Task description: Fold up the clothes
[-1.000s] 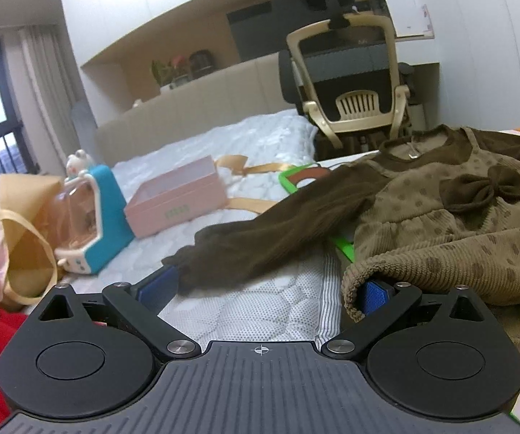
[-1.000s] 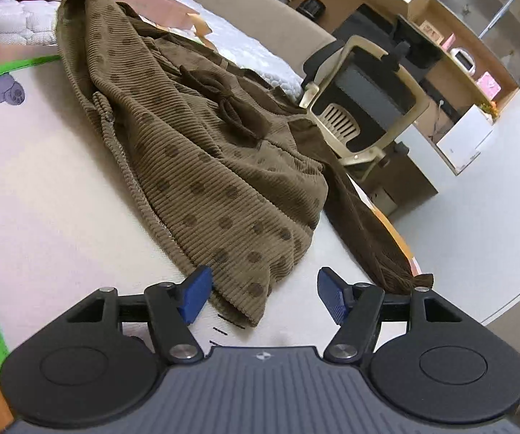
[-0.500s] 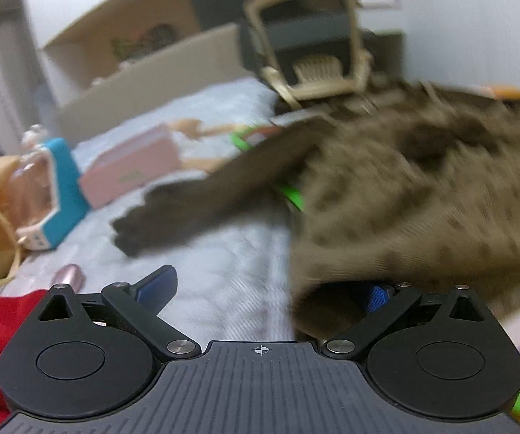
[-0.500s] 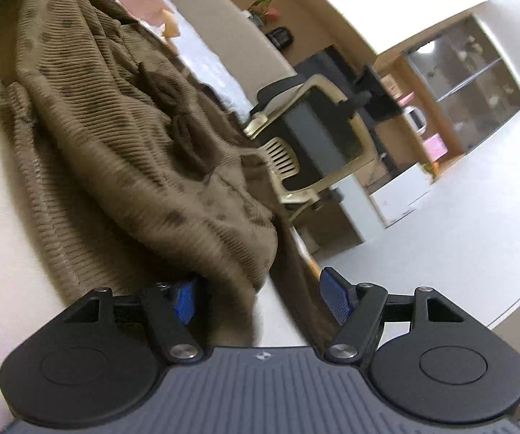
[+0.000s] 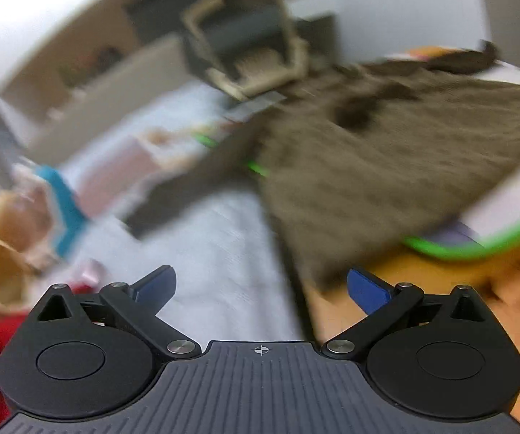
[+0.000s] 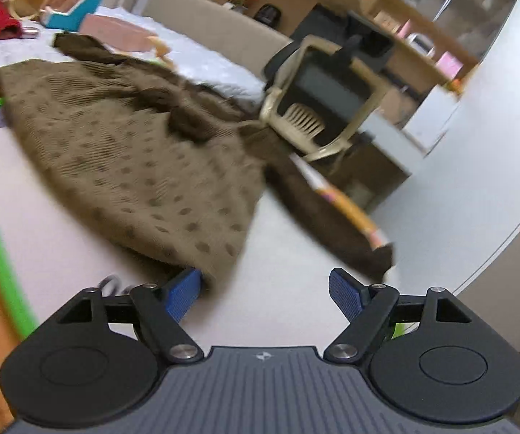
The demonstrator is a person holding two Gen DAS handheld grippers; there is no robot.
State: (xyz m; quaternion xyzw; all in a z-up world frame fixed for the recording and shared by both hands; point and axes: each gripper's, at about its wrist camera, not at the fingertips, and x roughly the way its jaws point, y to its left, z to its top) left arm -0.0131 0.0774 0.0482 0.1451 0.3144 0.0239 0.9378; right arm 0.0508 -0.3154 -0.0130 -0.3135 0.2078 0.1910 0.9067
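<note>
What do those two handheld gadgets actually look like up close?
Both look alike. The left gripper and right gripper each have a dark grey ribbed body with a small crosshair mark, two round black discs at the sides, black linkage arms with silver rivets, and jaws faced with blue textured pads. No cables, hands or sleeves show.

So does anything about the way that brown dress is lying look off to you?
Yes. The brown dress is spread on the white mat, but one dark sleeve trails past the mat's far edge, and the other sleeve lies off it on the quilt. The left-wrist view is too blurred to add more.
</note>
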